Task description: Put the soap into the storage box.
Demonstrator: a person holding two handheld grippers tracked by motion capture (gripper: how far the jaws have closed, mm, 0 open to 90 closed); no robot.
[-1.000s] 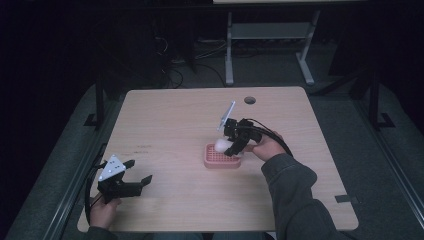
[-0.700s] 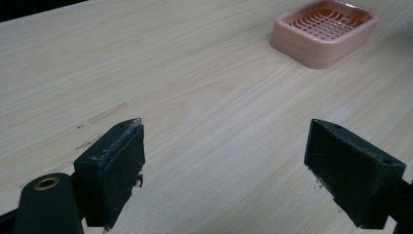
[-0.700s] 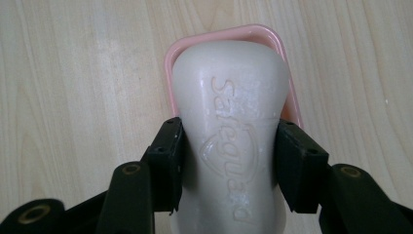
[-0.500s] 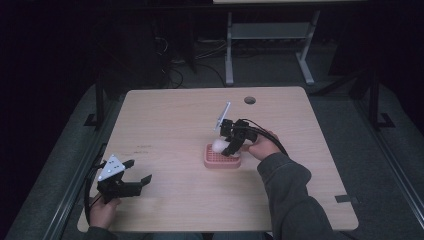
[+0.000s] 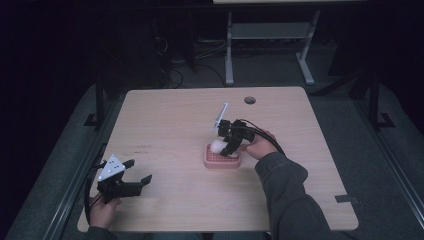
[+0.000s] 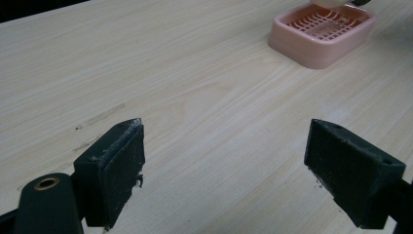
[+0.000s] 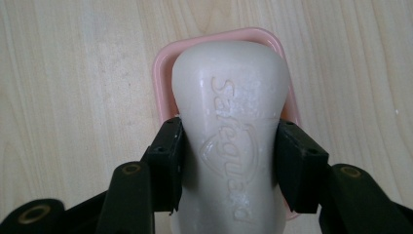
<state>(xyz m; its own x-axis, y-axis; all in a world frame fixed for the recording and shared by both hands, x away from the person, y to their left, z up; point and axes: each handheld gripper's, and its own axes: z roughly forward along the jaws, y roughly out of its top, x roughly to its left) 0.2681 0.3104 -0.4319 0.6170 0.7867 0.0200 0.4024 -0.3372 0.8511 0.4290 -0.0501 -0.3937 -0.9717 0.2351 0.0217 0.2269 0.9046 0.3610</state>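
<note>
I'm working in what looks like a lab or recording studio rather than a home. My light wood table (image 5: 165,120) with its cable hole (image 5: 249,100) stands alone on grey carpet (image 5: 350,115) in a dark room. Loose cables (image 5: 172,75) lie on the floor behind it, beside the metal legs of another bench (image 5: 265,45).

High view: fixed above the person's edge of the surface (image 5: 165,120), facing forward and down, far enough to frame the whole top plus floor beyond. Left tool (image 6: 224,165) cam: low, near the wood, looking across at the pink soap dish (image 6: 321,34) far off. Right tool (image 7: 229,161) cam: pointing almost straight down, very close on the soap bar (image 7: 229,107) over that dish. All three views share the dish.
</note>
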